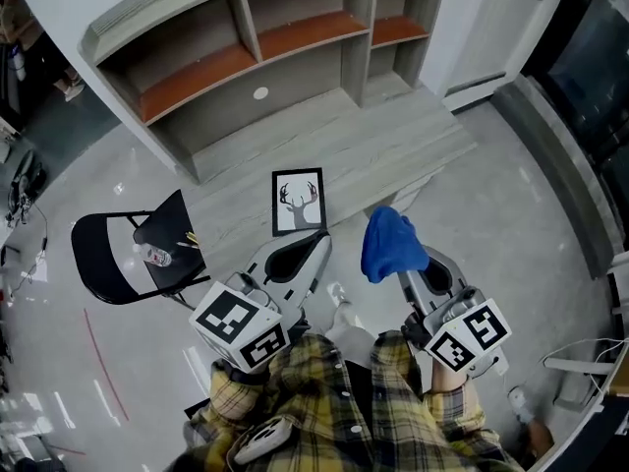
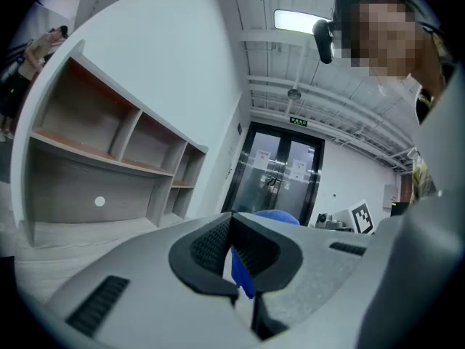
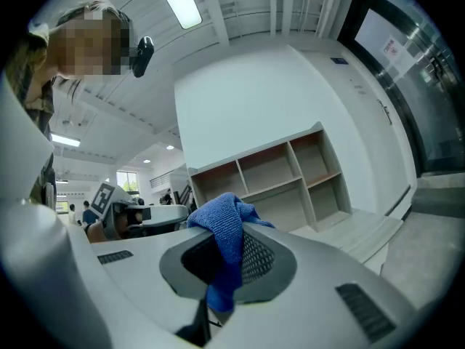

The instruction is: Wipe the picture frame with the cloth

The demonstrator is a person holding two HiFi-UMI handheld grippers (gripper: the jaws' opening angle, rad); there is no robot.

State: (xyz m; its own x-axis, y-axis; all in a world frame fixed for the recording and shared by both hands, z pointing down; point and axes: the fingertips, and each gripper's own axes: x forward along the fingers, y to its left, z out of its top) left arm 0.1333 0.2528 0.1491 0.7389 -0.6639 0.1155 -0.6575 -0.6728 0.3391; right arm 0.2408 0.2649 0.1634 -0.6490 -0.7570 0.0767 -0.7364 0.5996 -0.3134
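Note:
The picture frame [image 1: 298, 202], black-edged with a deer-antler print, lies flat on the pale wood platform [image 1: 373, 141]. My left gripper [image 1: 319, 239] points at its near edge from just short of it; its jaws meet at the tips with nothing between them [image 2: 232, 220]. To its right, my right gripper [image 1: 398, 264] is shut on a blue cloth [image 1: 391, 244], which bunches over the jaw tips and hides them. In the right gripper view the cloth [image 3: 225, 231] is pinched between the pads and hangs down through the gap. The same cloth [image 2: 276, 214] shows past the left jaws.
A grey shelf unit [image 1: 265, 47] with orange-brown boards stands at the back of the platform. A black folding chair [image 1: 128, 254] with small items on its seat is at the left. Dark glass doors [image 1: 590, 77] run along the right. The person's plaid sleeves [image 1: 334, 401] fill the bottom.

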